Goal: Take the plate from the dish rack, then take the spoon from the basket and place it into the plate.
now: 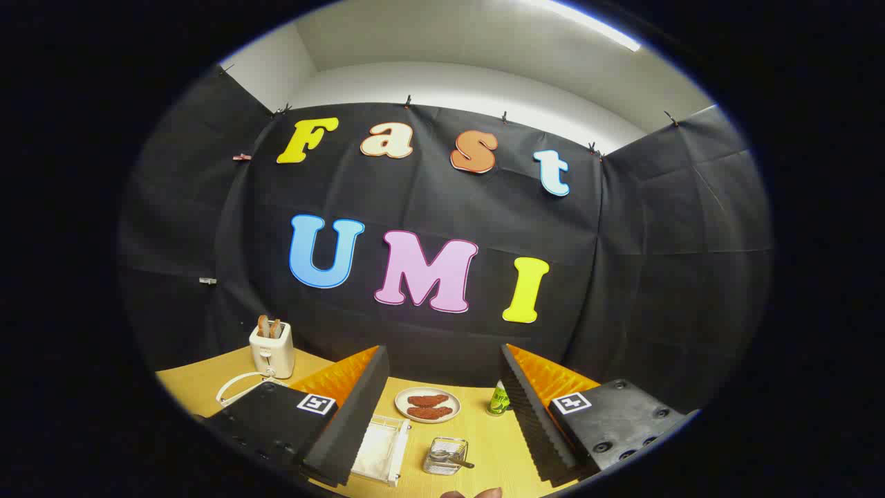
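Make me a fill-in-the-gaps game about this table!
1. The toaster has ___ sticking out of its top.
2. The gripper has its fingers spread ___, holding nothing.
3. The spoon lies in the wire ___ between the fingers.
4. The plate beyond the basket holds ___ brown pieces of food.

Missing words: toast; open; basket; two

Bright, even light from ceiling strip lamp overhead, its tube blown out white. White wall below it evenly lit. Black cloth wall dull, creases faintly caught. Wooden table warm, soft short shadows. Strong fisheye bend, lines bowing outward. Gripper fingers spread wide, slightly soft close up.
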